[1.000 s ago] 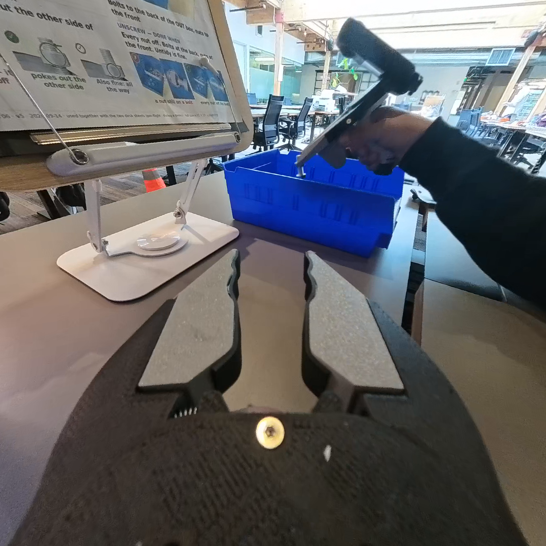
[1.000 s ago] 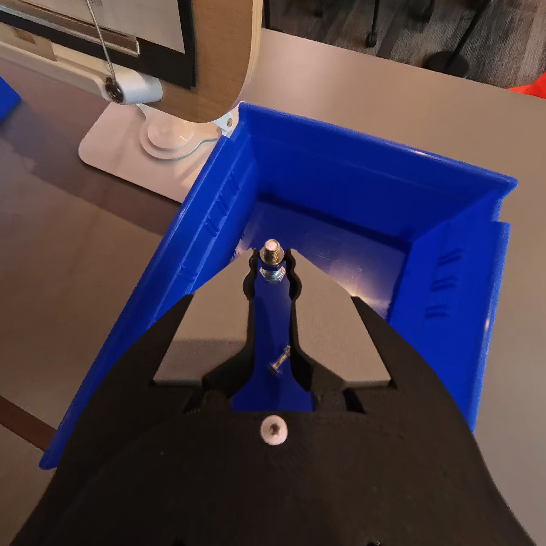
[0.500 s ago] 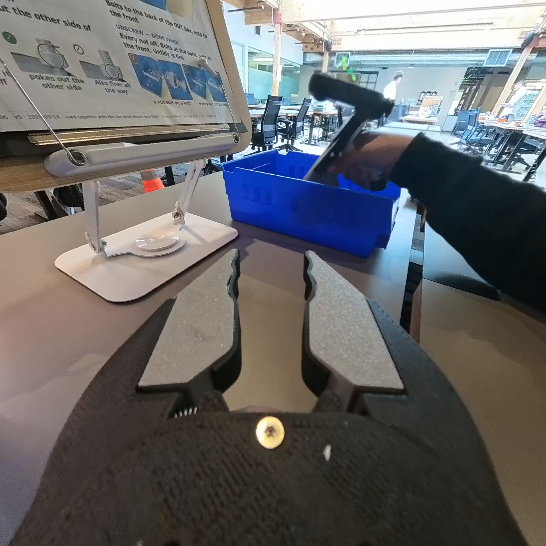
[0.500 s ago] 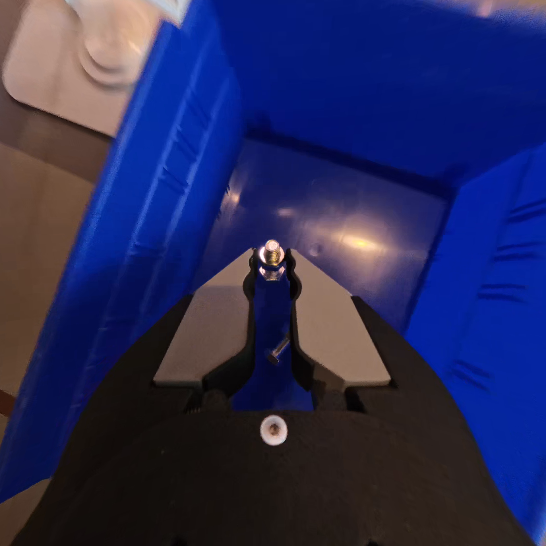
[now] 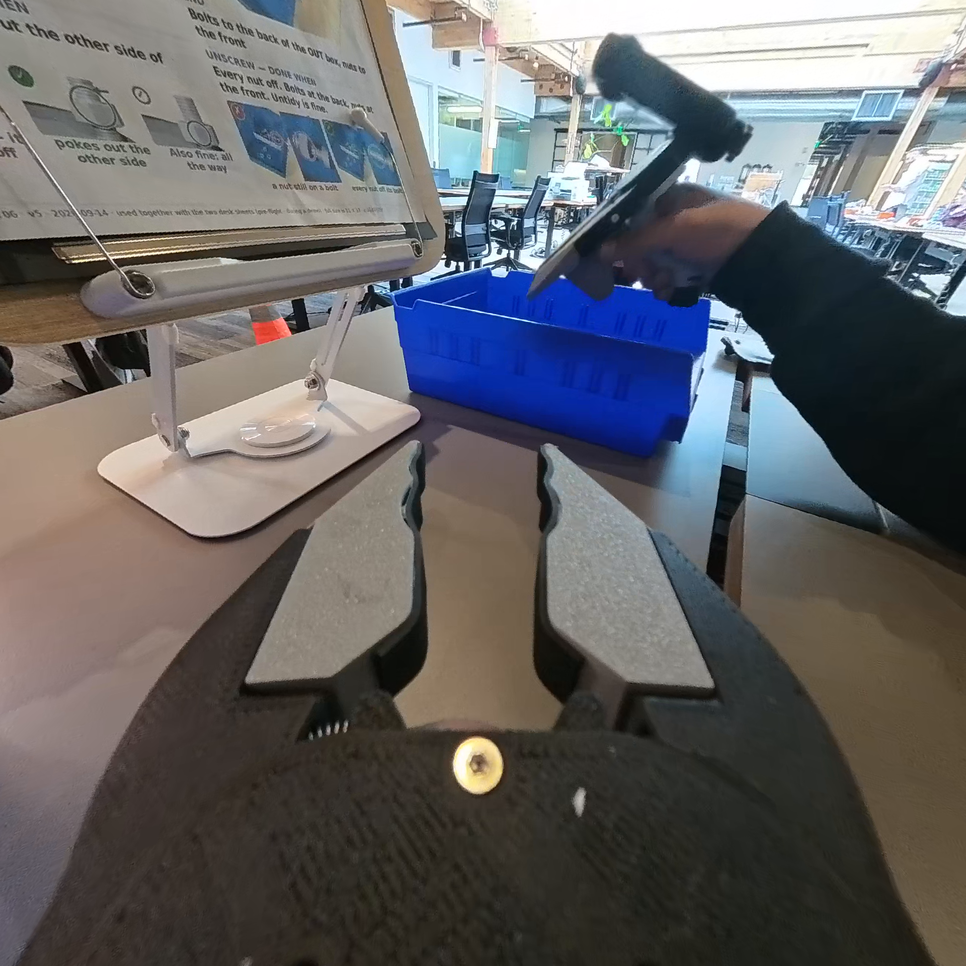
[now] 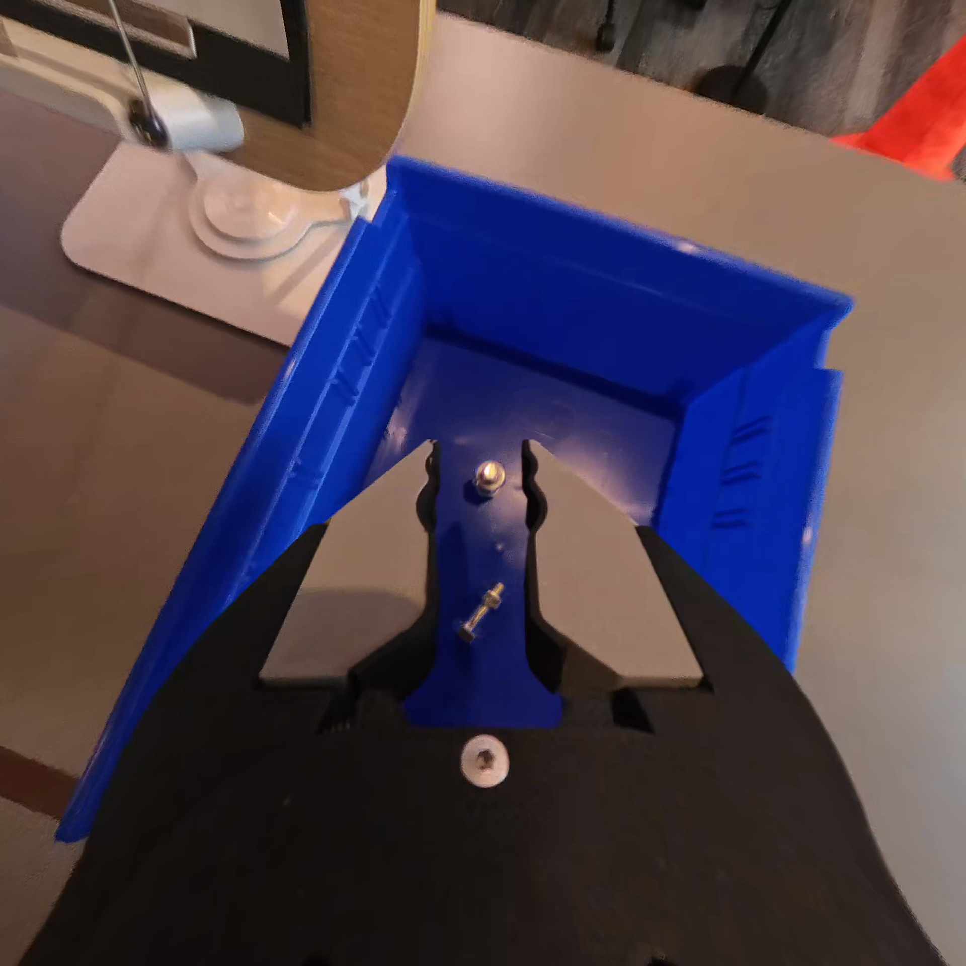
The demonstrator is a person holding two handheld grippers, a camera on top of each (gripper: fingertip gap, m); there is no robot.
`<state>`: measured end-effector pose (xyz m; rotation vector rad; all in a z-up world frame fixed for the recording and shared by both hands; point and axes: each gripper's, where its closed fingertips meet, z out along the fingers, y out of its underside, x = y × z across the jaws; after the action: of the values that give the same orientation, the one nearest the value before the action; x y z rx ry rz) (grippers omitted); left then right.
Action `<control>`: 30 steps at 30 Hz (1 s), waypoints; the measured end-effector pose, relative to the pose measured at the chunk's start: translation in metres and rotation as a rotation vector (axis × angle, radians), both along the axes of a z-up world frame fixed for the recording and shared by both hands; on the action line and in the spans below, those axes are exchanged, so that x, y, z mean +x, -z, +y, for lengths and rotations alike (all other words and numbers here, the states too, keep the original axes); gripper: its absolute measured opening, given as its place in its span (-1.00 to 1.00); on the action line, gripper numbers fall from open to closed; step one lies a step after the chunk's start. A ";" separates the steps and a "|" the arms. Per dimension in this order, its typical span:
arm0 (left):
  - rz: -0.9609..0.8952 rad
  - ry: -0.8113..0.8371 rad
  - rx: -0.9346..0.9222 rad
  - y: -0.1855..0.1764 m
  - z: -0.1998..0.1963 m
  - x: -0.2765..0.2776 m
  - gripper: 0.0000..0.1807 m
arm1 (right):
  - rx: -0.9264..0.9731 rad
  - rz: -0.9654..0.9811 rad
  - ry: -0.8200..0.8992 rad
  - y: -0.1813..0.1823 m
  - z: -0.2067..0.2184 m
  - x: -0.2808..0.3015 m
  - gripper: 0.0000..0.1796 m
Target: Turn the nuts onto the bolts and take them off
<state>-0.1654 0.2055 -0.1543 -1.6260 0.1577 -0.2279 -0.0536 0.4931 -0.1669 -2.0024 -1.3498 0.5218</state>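
My right gripper [image 6: 478, 444] is open and empty above the blue bin [image 6: 601, 251]. A bolt with a nut on it [image 6: 490, 476] stands on end on the bin floor, seen between the fingertips. A second bolt with a nut [image 6: 482, 612] lies flat on the floor nearer to me. My left gripper [image 5: 478, 455] is open and empty, low over the table, short of the bin [image 5: 549, 381]. In the left wrist view the right gripper [image 5: 543, 279] is held by a hand over the bin's far side.
A white document stand [image 5: 251, 465] with an instruction sheet [image 5: 183, 104] stands left of the bin; it also shows in the right wrist view [image 6: 172, 225]. A gap between two tables [image 5: 729, 502] runs at the right. An orange cone [image 5: 271, 329] stands on the floor behind. There is about 30 cm between the tips of the two grippers.
My right gripper dipped into the bin, opened, let go of the bolt with the nut, and rose again. The bolt now stands on the bin floor. My left gripper has not moved.
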 end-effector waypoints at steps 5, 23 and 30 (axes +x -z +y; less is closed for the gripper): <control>-0.001 -0.001 -0.002 0.001 0.000 -0.001 -0.55 | 0.109 0.187 -0.039 -0.058 -0.014 -0.010 -0.79; 0.003 0.006 -0.008 0.001 0.000 0.001 -0.55 | 0.190 0.404 -0.499 -0.123 -0.172 -0.077 -0.59; -0.005 -0.004 -0.006 -0.003 -0.002 -0.001 -0.55 | 0.194 0.263 -0.542 -0.065 -0.208 -0.120 -0.45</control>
<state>-0.1666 0.2040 -0.1510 -1.6314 0.1504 -0.2300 -0.1735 0.2848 -0.1015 -1.3481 -1.6964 0.8281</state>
